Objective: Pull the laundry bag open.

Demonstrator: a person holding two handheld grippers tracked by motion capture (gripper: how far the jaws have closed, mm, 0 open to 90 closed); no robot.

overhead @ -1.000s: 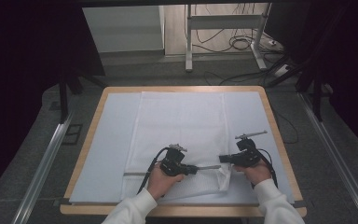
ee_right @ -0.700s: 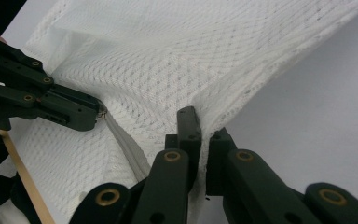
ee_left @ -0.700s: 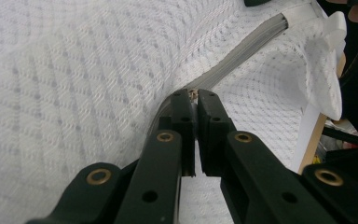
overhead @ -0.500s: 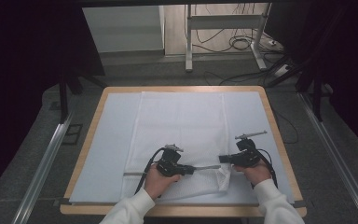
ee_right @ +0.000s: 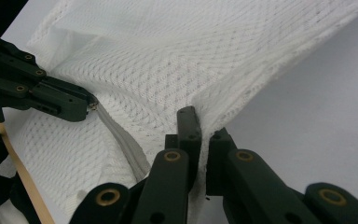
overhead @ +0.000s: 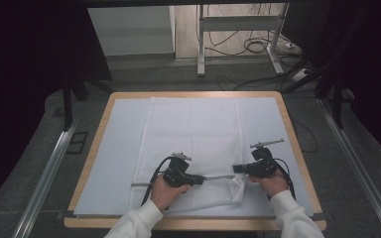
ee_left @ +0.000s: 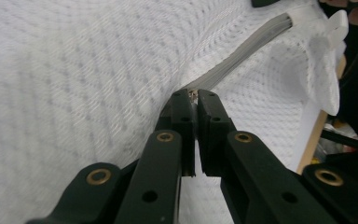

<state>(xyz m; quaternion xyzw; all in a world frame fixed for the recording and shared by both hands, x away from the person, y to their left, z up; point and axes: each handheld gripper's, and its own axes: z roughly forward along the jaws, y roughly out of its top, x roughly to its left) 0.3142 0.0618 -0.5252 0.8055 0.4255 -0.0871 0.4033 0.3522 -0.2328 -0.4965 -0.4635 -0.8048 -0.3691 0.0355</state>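
Note:
A white mesh bag lies flat on the white mat of the table. Its grey zipper runs across the bag's near end. My left gripper is shut on the zipper's pull, which the left gripper view shows pinched at the tips, with the zipper stretching away. My right gripper is shut on the bag's mesh at the near right corner, by the zipper's end. In the right gripper view the cloth is folded between its jaws, with the left gripper farther off.
The wooden table edge runs close behind both hands. A black cable trails from the left gripper over the bag. Metal rails flank the table on the floor. A desk frame with loose cables stands beyond the far edge.

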